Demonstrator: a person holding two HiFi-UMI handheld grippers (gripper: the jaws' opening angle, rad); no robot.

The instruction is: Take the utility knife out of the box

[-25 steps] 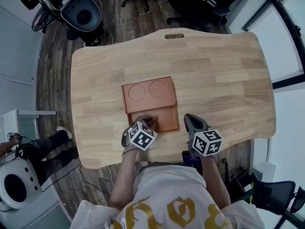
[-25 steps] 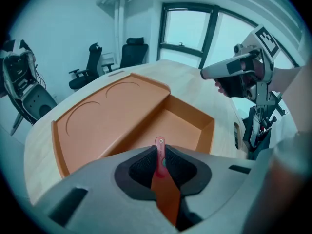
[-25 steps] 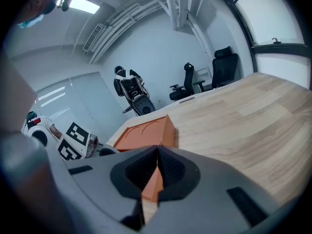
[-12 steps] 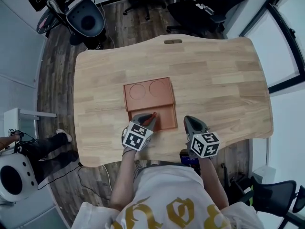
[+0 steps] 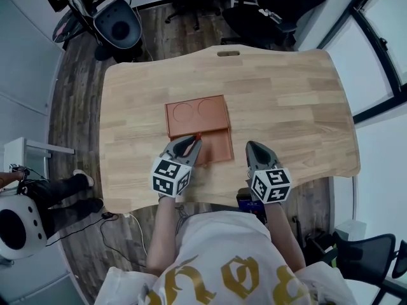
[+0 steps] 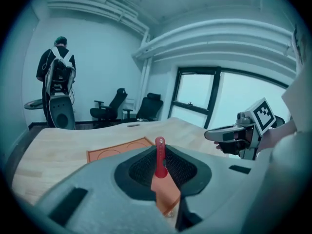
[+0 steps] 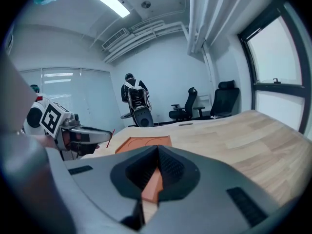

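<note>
The orange-brown box (image 5: 216,150) lies flat in the middle of the wooden table (image 5: 299,100). My left gripper (image 5: 191,142) hangs above the box's near compartment, shut on the red utility knife (image 5: 197,136). In the left gripper view the knife (image 6: 159,156) stands upright between the pads, with the box (image 6: 109,154) behind it. My right gripper (image 5: 254,147) hovers to the right of the box, jaws shut and holding nothing. The right gripper view shows the box (image 7: 144,143) beyond the closed tips and the left gripper (image 7: 100,136) at the left.
Office chairs (image 5: 267,5) and a round black-and-white unit (image 5: 117,21) stand on the floor beyond the far table edge. Another person's leg (image 5: 70,189) is at the left. Windows (image 6: 219,96) run along the right side of the room.
My left gripper has risen out of the box's near compartment with the red knife and tilted up toward level. My right gripper has lifted a little too.
</note>
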